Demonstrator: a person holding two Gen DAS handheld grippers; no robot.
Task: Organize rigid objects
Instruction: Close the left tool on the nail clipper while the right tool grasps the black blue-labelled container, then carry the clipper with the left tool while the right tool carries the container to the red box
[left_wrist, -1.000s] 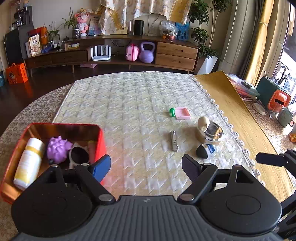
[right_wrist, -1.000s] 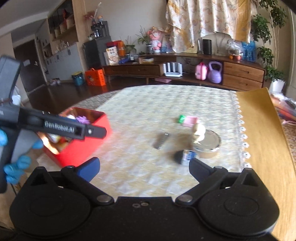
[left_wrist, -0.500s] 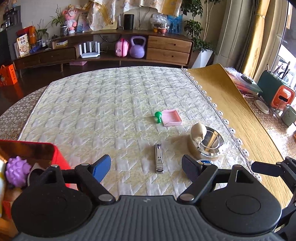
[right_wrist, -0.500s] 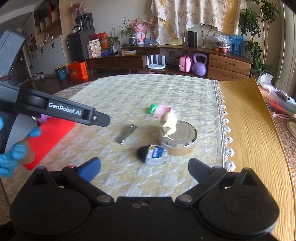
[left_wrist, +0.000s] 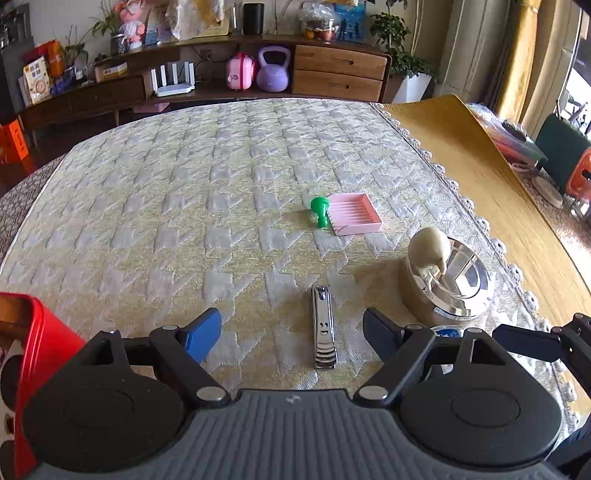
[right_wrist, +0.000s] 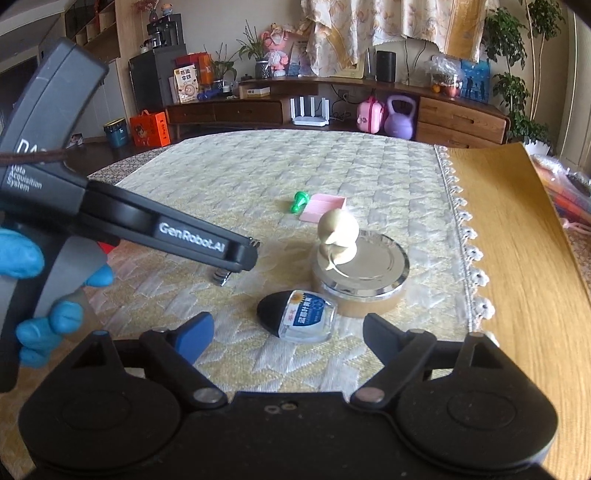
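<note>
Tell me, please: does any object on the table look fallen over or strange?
Yes. The small glass bottle lies on its side beside the round metal tin. The green pawn also lies toppled next to the pink tray.

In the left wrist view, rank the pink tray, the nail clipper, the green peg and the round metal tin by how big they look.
1. Round metal tin
2. Pink tray and nail clipper: too alike to rank, and the clipper lies nearer the camera.
3. Green peg
</note>
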